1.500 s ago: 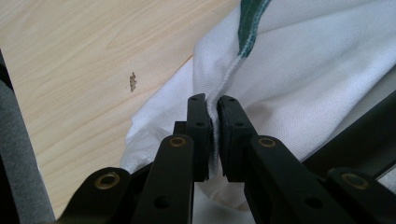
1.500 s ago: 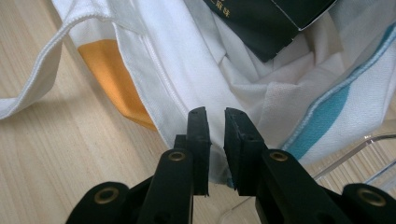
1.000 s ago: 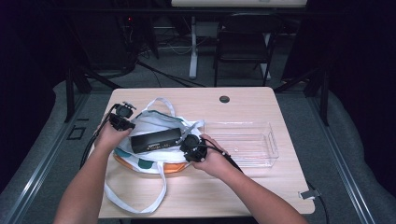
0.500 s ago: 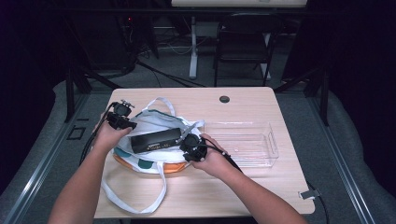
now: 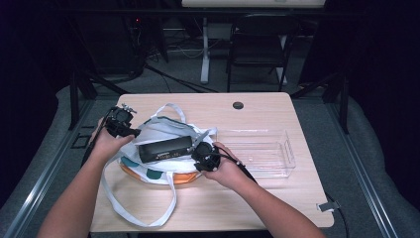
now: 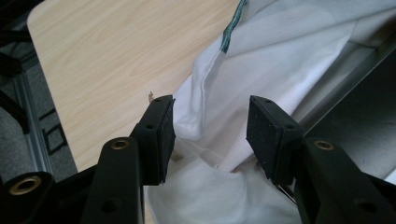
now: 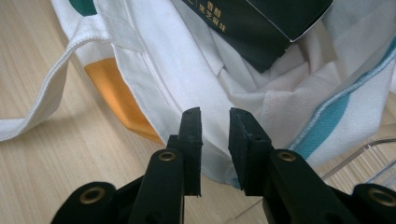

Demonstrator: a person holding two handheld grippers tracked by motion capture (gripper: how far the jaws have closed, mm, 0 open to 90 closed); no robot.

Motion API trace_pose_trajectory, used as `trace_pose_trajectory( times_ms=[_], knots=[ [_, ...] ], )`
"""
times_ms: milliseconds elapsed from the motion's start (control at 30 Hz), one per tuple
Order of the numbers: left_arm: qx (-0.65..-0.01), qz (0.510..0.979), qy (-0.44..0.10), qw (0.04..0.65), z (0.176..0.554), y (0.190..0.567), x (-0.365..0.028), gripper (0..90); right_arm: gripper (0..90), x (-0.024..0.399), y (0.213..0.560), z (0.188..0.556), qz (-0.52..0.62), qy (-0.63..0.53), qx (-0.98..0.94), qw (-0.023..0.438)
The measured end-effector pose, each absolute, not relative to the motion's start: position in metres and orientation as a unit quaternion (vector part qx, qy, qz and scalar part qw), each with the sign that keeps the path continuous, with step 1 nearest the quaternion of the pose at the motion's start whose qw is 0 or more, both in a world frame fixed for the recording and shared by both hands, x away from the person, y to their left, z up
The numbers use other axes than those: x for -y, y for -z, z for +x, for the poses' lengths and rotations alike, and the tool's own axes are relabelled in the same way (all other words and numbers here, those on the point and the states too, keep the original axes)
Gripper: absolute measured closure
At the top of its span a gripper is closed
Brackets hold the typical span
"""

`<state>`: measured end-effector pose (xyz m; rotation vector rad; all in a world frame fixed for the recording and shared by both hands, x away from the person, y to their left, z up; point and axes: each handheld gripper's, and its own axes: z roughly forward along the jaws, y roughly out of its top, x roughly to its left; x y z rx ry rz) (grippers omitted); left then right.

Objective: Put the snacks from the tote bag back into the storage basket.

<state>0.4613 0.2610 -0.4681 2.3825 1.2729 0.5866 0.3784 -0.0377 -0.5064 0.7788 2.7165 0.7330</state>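
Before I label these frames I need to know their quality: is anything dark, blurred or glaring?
High view: the table is lit, the room around it nearly black, detail soft. Left gripper view: the white bag is sharp, no glare. Right gripper view: the dark box and cloth are sharp, its print too small to read.

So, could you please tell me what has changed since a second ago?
The left tool has just been opening, letting go of the white bag, whose cloth lies loose between its jaws. The right tool stays clamped on the bag's edge; the black box has not moved.
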Motion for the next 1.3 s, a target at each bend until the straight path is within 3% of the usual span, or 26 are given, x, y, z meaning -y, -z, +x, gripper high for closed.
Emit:
trace_pose_trajectory(
  times_ms=[300,800,1300],
  knots=[
    [-0.461,0.837,-0.211,0.207,0.439,0.454,-0.281,51.2,72.9,0.038,0.506,0.378,0.266,-0.253,-0.924,0.11],
    [-0.499,0.824,-0.183,0.195,0.416,0.491,-0.313,51.9,71.8,0.038,0.506,0.378,0.268,-0.26,-0.921,0.111],
    [-0.491,0.828,-0.174,0.206,0.407,0.507,-0.308,54.6,67.5,0.041,0.495,0.375,0.269,-0.295,-0.908,0.127]
  ],
)
